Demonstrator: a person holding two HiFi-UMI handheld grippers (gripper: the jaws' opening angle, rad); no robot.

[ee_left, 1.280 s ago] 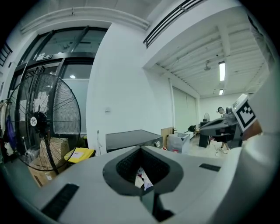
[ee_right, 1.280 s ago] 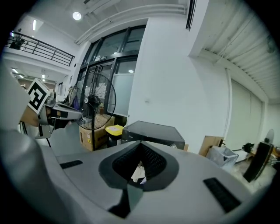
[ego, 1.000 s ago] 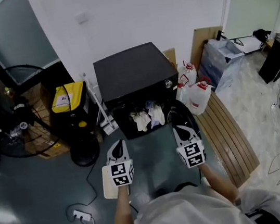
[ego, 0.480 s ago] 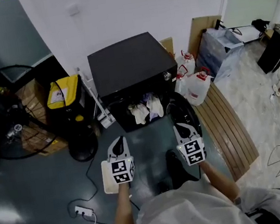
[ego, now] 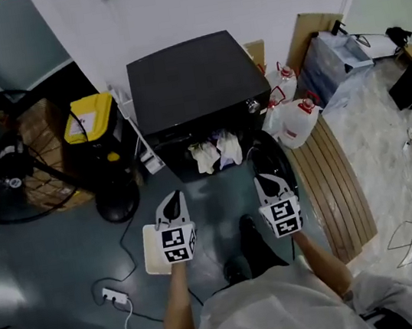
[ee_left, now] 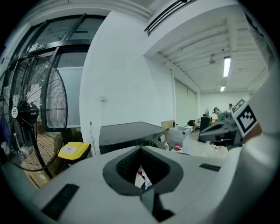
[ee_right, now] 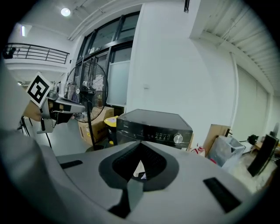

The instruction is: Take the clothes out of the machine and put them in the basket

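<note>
The black washing machine (ego: pixel 192 77) stands against the white wall with its round door (ego: pixel 272 166) swung open to the right. White clothes (ego: pixel 216 153) spill out of its opening. My left gripper (ego: pixel 172 202) and right gripper (ego: pixel 266 184) hover side by side above the floor in front of the opening, both shut and empty, apart from the clothes. A pale shallow basket (ego: pixel 153 259) lies on the floor under my left hand. In the left gripper view the left gripper (ee_left: pixel 141 151) points at the machine (ee_left: pixel 127 133). The right gripper (ee_right: pixel 141 145) frames clothes (ee_right: pixel 139 169) below the control panel (ee_right: pixel 157 135).
A standing fan (ego: pixel 4 164) and a yellow-lidded bin (ego: pixel 90 115) are left of the machine. Water jugs (ego: pixel 296 122) and a slatted wooden board (ego: pixel 344 192) lie to its right. A power strip (ego: pixel 112 296) with a cable trails on the floor. A black shoe (ego: pixel 250 247) stands between my arms.
Both grippers have come lower and nearer the machine's opening, still shut. The person's black shoe has stepped forward into view between the arms.
</note>
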